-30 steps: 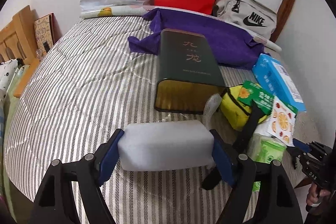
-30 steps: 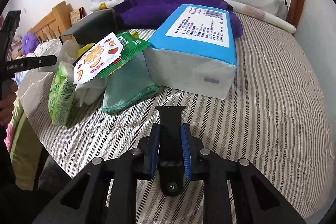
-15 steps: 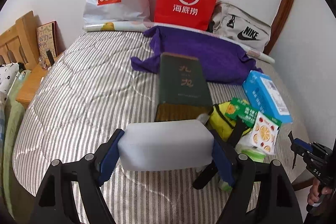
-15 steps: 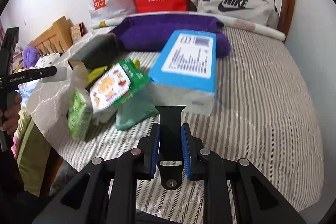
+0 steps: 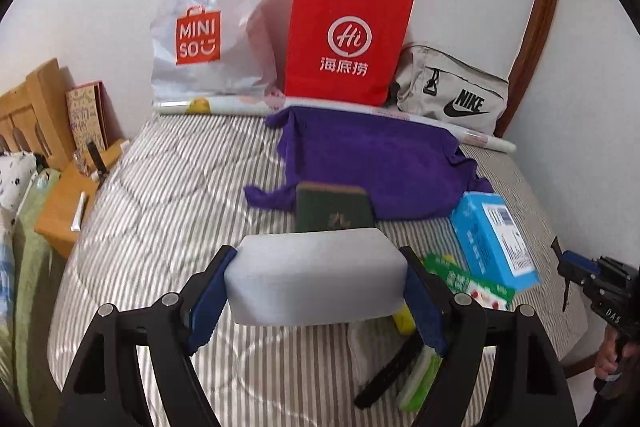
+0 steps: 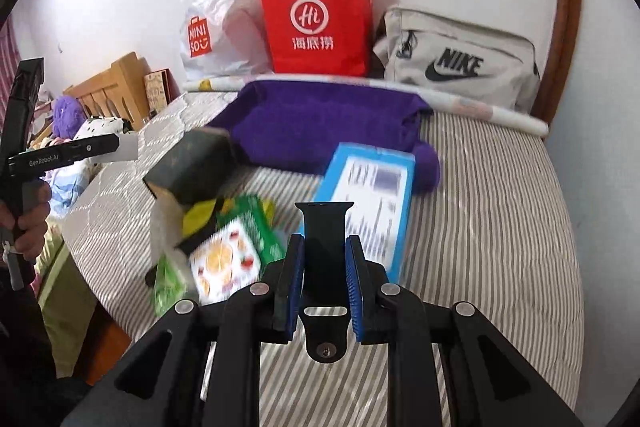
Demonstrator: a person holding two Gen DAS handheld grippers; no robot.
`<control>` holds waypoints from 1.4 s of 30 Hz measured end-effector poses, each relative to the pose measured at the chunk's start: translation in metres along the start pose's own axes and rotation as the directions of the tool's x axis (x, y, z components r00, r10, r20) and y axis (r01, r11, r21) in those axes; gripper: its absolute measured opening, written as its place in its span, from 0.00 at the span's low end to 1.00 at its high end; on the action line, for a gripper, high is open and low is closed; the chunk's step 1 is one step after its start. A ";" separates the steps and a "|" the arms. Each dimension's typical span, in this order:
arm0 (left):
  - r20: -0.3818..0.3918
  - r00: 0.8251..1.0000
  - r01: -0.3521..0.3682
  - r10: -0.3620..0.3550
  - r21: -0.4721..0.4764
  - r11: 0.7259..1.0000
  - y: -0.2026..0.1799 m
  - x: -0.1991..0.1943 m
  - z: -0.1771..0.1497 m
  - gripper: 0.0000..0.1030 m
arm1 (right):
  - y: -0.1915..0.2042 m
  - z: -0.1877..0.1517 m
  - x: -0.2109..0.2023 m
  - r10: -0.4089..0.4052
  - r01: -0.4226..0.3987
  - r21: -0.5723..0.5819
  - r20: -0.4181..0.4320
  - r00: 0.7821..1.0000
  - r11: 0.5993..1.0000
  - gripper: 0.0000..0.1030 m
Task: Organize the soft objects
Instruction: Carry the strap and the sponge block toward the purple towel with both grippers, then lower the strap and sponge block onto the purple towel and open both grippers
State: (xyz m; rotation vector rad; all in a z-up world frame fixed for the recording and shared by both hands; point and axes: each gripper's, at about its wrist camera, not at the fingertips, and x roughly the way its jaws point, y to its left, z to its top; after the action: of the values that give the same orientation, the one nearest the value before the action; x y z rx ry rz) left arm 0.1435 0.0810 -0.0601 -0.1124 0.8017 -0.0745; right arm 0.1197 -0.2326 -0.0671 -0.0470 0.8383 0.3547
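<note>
Striped bed (image 5: 168, 211) against a white wall, bags lined up at the back. Left gripper (image 5: 316, 285) clamps a white foam block (image 5: 316, 279); right gripper (image 6: 324, 277) pinches a black strap (image 6: 325, 251). Both held clear above the bed. Risks: foam squeezing out sideways, strap sliding through a shallow pinch.

Left gripper (image 5: 316, 287) blue ribbed pads clamp a matt white foam block (image 5: 316, 281), soft-edged. Right gripper (image 6: 322, 283) same ribbed pads on a smooth matt black rubbery strap (image 6: 325, 247). Beyond: striped quilted cloth bed cover (image 5: 180, 195), fuzzy purple towel (image 5: 372, 155), glossy blue plastic-wrapped pack (image 5: 494, 239), dark green matt tin (image 5: 332, 213). Far back: crinkly glossy plastic bag (image 5: 212, 23), red paper bag (image 5: 346, 39), grey fabric pouch (image 5: 452, 95). Left: varnished wood headboard (image 5: 28, 107).
</note>
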 end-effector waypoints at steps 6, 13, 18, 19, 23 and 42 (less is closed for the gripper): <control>0.004 1.000 -0.014 0.014 0.012 1.000 -0.005 0.020 0.032 0.76 | -0.004 0.045 0.026 -0.002 0.002 -0.017 -0.005 1.000 1.000 0.20; -0.008 1.000 -0.009 0.009 0.012 1.000 -0.011 0.043 0.065 0.76 | -0.012 0.088 0.054 0.004 -0.004 0.001 0.006 1.000 1.000 0.20; -0.009 1.000 -0.012 0.012 0.025 1.000 -0.016 0.062 0.088 0.76 | -0.021 0.113 0.078 0.004 -0.004 0.017 0.001 1.000 1.000 0.20; -0.011 1.000 -0.013 0.013 0.030 0.999 -0.018 0.067 0.093 0.76 | -0.023 0.117 0.082 0.003 -0.003 0.020 -0.001 1.000 1.000 0.20; -0.022 1.000 -0.018 0.018 0.044 0.999 -0.021 0.085 0.107 0.76 | -0.030 0.132 0.105 -0.005 0.006 0.021 -0.018 1.000 1.000 0.20; -0.175 0.985 0.014 0.003 0.092 0.996 -0.030 0.200 0.147 0.76 | -0.060 0.153 0.204 -0.004 0.010 0.041 -0.156 0.988 0.999 0.20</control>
State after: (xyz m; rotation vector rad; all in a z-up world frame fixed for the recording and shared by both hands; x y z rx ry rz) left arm 0.3878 0.0405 -0.0975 -0.0204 0.9721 -0.1281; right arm 0.3743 -0.2025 -0.1200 -0.0391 0.9996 0.3300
